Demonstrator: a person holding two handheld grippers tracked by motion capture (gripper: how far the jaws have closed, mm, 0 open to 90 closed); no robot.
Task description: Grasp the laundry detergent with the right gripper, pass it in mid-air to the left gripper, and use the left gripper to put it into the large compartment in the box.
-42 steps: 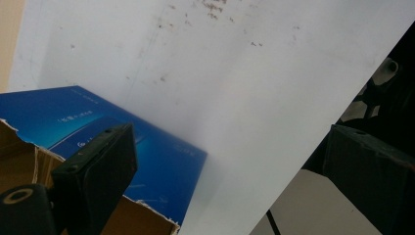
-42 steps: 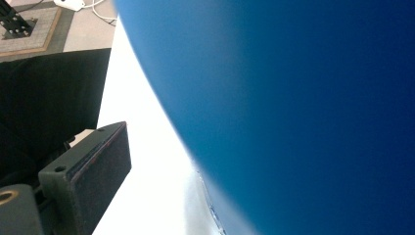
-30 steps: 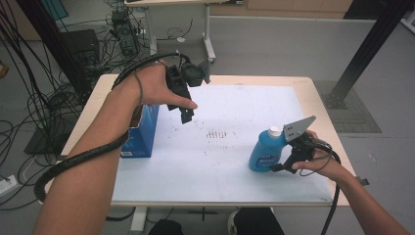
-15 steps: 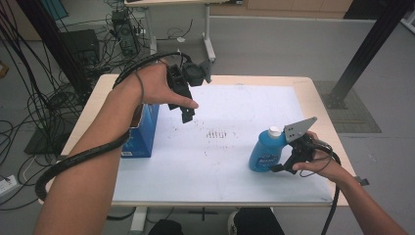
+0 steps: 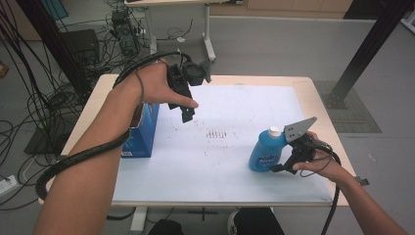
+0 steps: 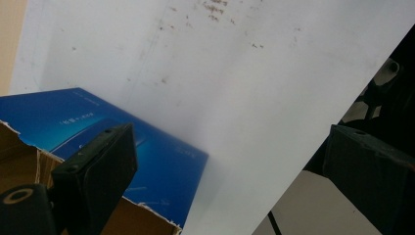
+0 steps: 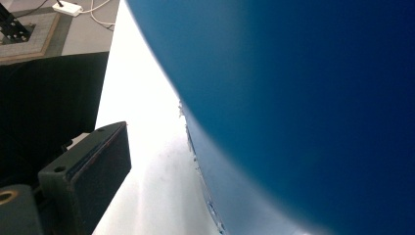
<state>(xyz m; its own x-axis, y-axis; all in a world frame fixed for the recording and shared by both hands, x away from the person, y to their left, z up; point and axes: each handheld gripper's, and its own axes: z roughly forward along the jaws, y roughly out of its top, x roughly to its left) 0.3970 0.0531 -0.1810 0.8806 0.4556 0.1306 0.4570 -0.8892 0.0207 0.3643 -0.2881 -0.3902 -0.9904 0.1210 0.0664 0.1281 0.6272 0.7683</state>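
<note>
Nothing has shifted since a second ago — my right gripper [image 5: 280, 164] is still at the blue detergent bottle [image 5: 266, 150], upright on the white sheet [image 5: 230, 161]; I can't tell whether the jaws grip it. My left gripper [image 5: 185, 111] hovers with jaws apart beside the blue carton [image 5: 142, 134] — empty.

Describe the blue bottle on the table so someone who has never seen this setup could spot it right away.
Start at the white sheet covering the table, then go to its near right part, where the right claw sits. The blue bottle stands upright right against that claw, with a white cap and a label on its front. The only other blue thing, a torn-open cardboard box, is boxy and sits far left.
</note>
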